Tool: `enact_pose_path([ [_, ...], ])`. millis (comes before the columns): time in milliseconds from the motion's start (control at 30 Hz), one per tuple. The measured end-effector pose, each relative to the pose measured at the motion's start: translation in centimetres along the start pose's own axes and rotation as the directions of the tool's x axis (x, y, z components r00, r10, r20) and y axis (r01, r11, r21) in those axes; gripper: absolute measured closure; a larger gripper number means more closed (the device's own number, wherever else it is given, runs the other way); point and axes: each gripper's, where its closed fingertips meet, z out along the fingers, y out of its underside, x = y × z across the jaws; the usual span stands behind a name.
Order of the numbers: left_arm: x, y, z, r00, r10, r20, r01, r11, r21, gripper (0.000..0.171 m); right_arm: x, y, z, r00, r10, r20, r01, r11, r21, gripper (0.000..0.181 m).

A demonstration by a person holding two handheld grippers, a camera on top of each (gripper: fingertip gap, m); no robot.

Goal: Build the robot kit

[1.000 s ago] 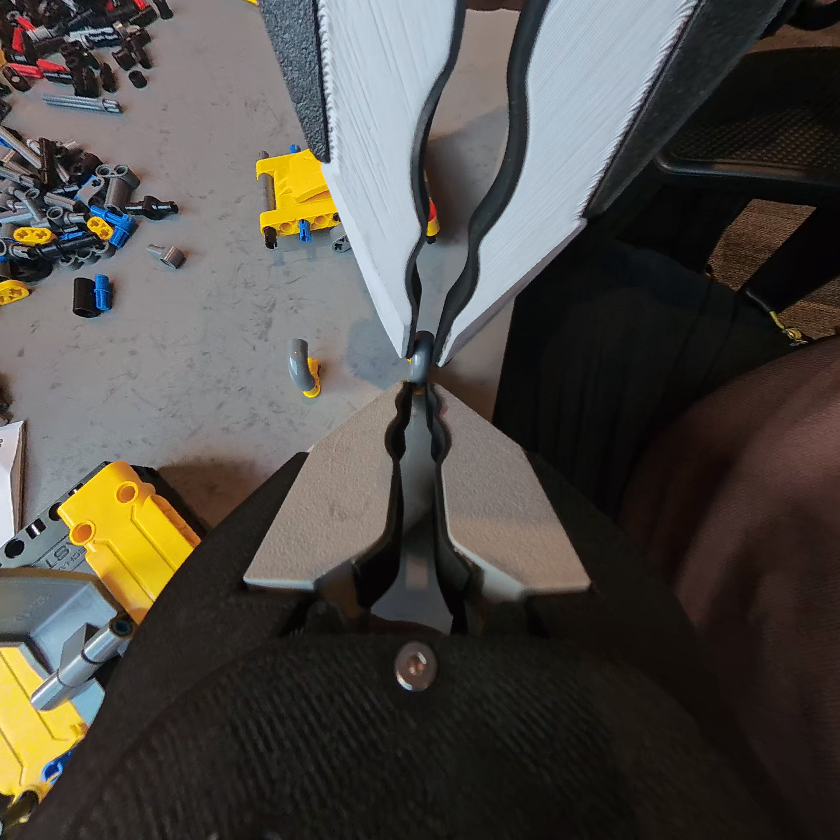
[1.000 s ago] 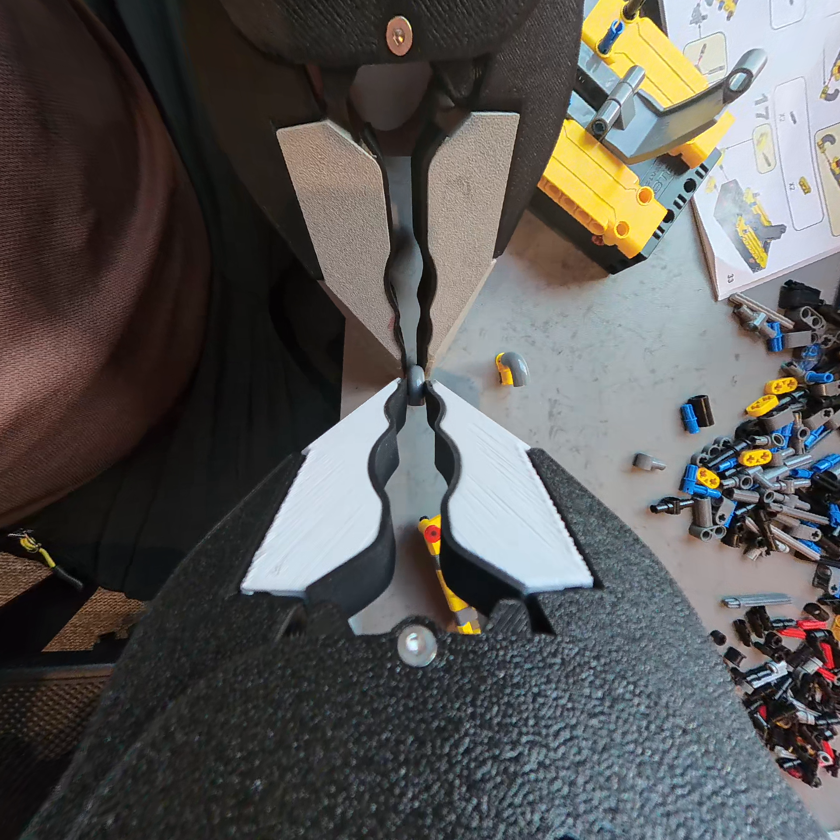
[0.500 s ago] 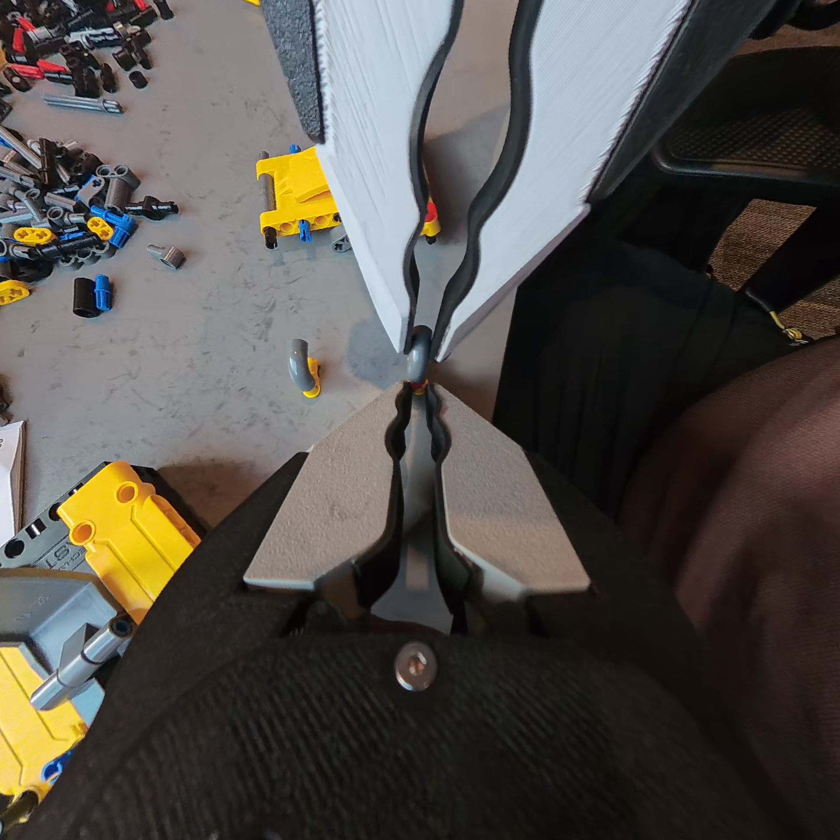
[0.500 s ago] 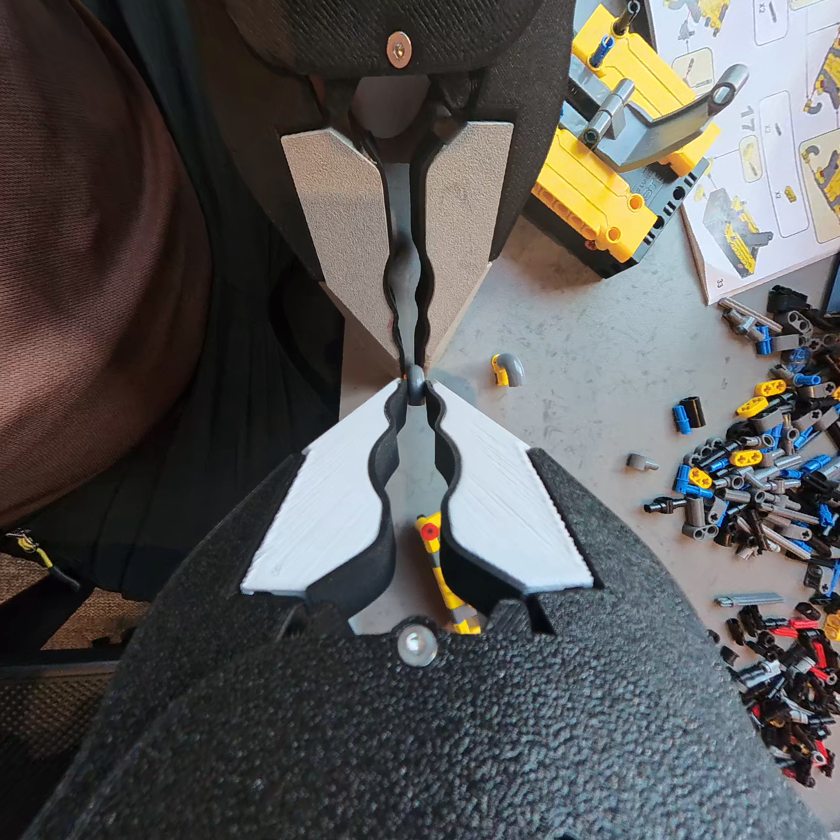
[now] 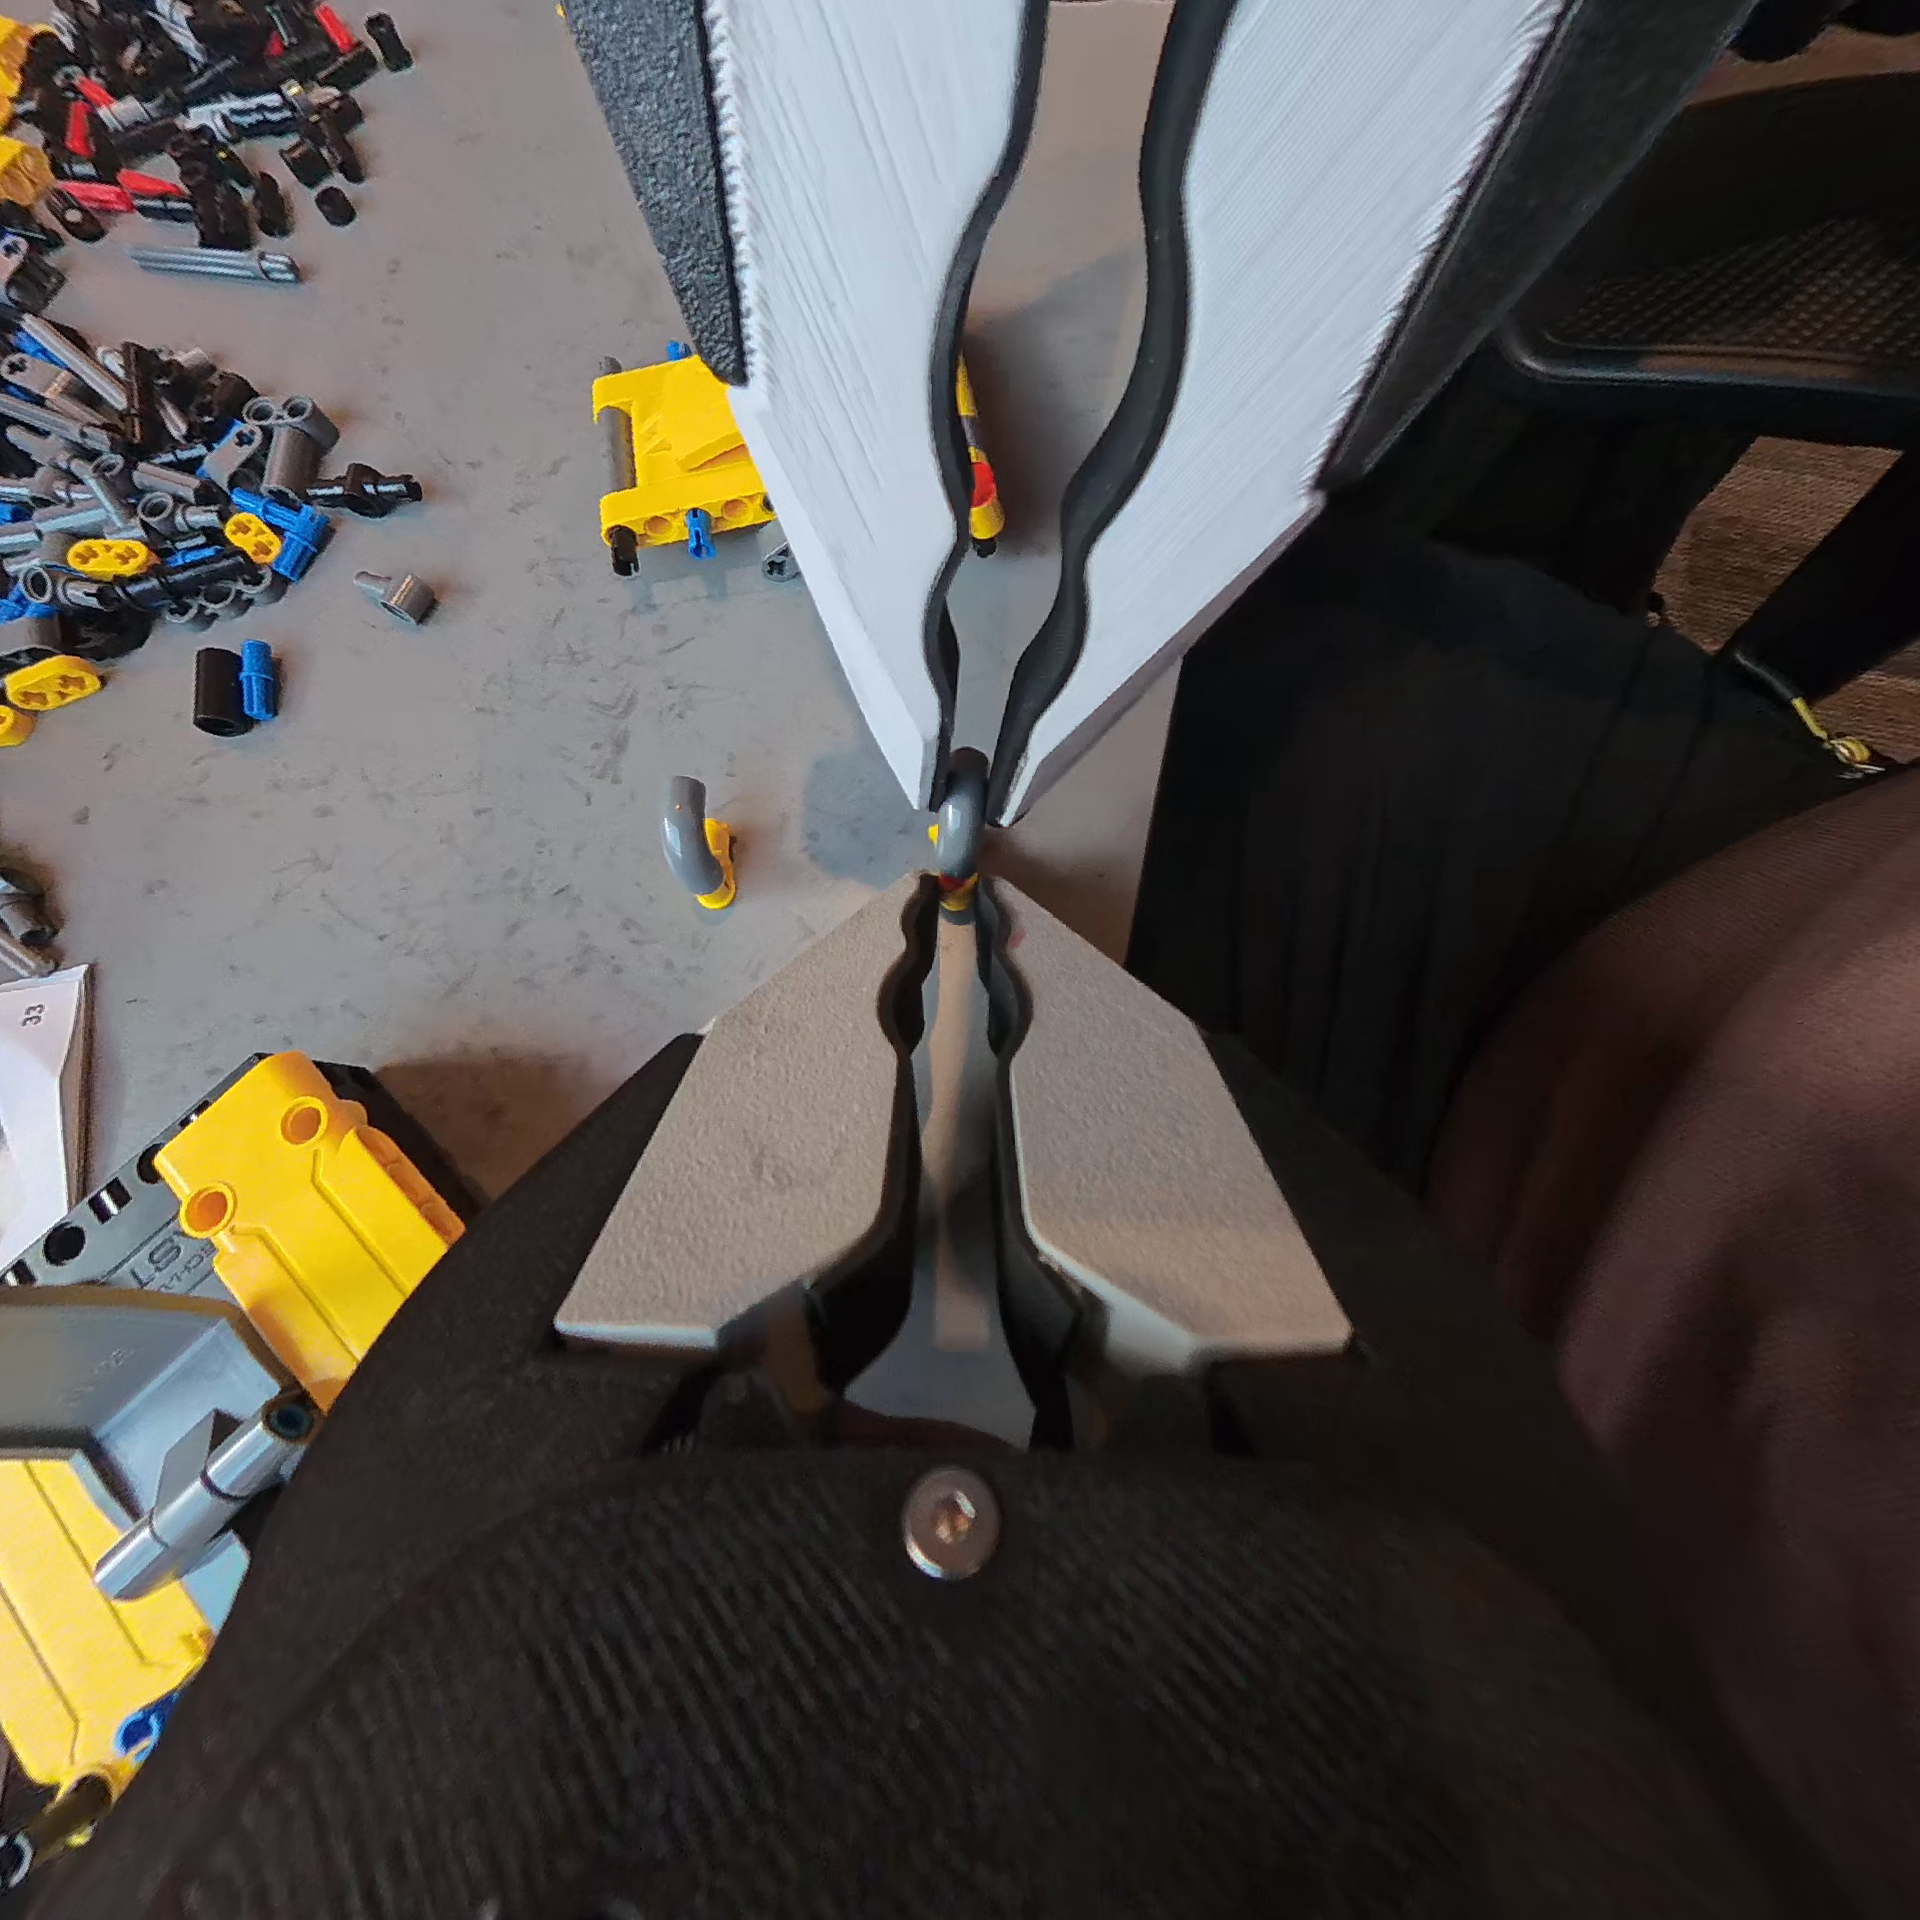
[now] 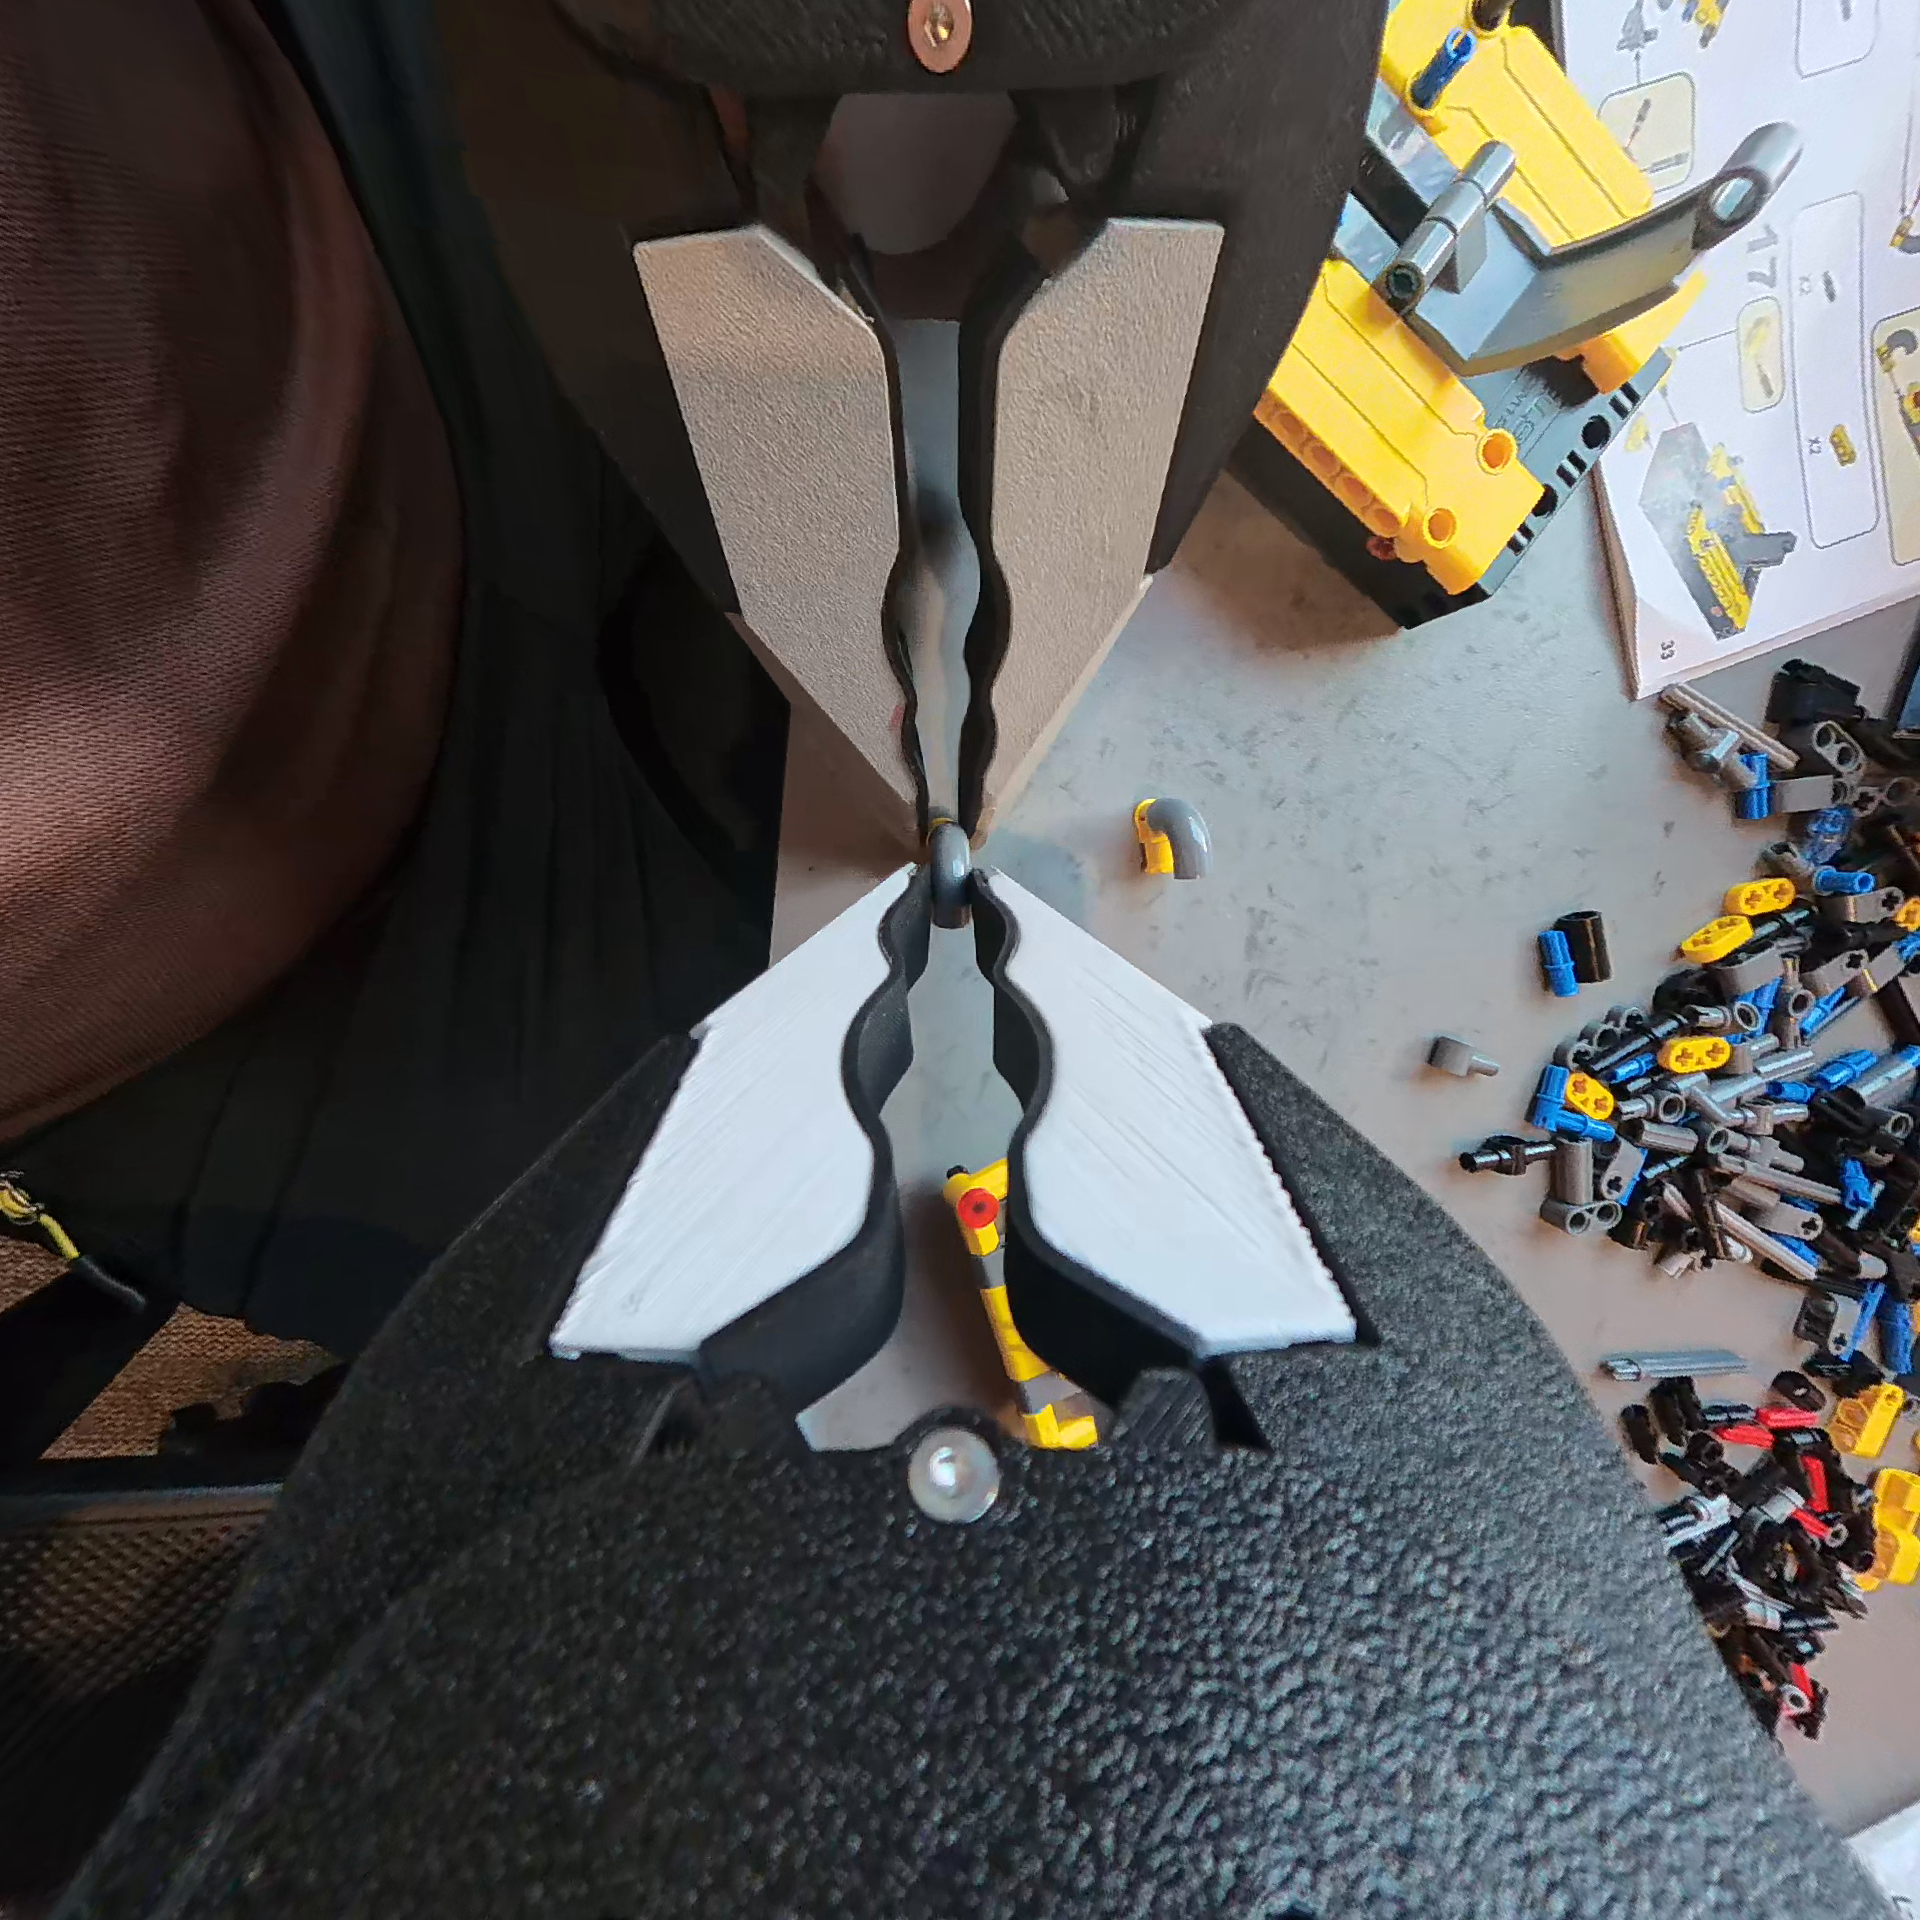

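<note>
Tip-to-tip, left gripper (image 5: 954, 902) and right gripper (image 6: 948, 896) pinch one grey elbow piece (image 6: 949, 871) over table edge (image 6: 777, 790).

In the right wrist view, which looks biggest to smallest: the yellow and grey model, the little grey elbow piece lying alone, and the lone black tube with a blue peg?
1. Yellow and grey model
2. Black tube with blue peg and grey elbow piece: look alike, too close to rank.

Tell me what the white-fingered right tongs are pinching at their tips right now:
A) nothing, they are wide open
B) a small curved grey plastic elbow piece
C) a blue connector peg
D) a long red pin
B: the right tongs are closed on a small curved grey plastic elbow piece, and the grey-fingered left tongs meet it tip to tip from the opposite side above the grey table.
</note>
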Motion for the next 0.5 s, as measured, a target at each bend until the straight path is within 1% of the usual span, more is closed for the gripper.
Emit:
enact_pose_path([
  [200, -0.04, 0.07, -0.1, 1.0, -0.011, -0.004, 0.011, 1.0, 0.0, 0.165, 0.02, -0.06, 0.01, 1.0, 0.001, 0.001, -0.001, 1.0, 0.001, 0.173],
  [300, -0.09, 0.05, -0.19, 1.0, -0.012, -0.001, 0.012, 1.0, 0.005, 0.159, 0.01, 0.04, 0.03, 1.0, -0.005, 0.001, 0.005, 1.0, -0.007, 0.173],
  [500, -0.16, -0.48, -0.66, 1.0, -0.02, -0.003, 0.02, 0.999, 0.051, 0.161, -0.03, 0.06, 0.06, 1.0, -0.005, 0.007, 0.005, 1.0, -0.013, 0.173],
])
